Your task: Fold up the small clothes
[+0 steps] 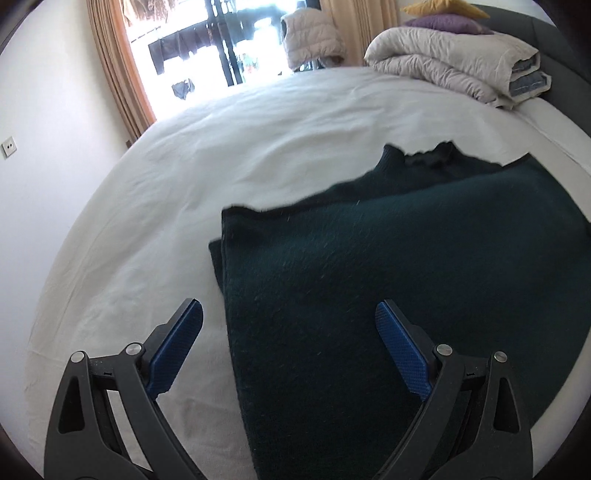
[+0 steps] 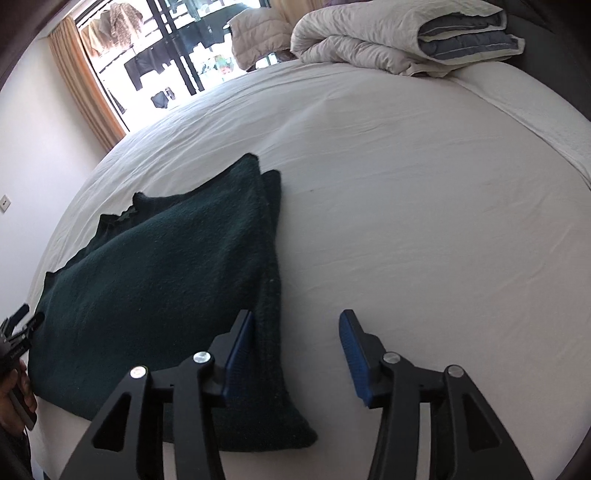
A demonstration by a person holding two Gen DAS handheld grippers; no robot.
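A dark green knitted sweater lies flat on the white bed, its sides folded inward and its collar at the far end. My left gripper is open and empty, hovering over the sweater's near left edge. In the right wrist view the sweater lies at left, its folded right edge running toward me. My right gripper is open and empty above the sweater's near right edge, with its left finger over the cloth and its right finger over the sheet. The left gripper shows at the right wrist view's left edge.
A folded beige and blue duvet with pillows sits at the head of the bed. A window with orange curtains and hanging clothes is behind. White sheet stretches to the right of the sweater.
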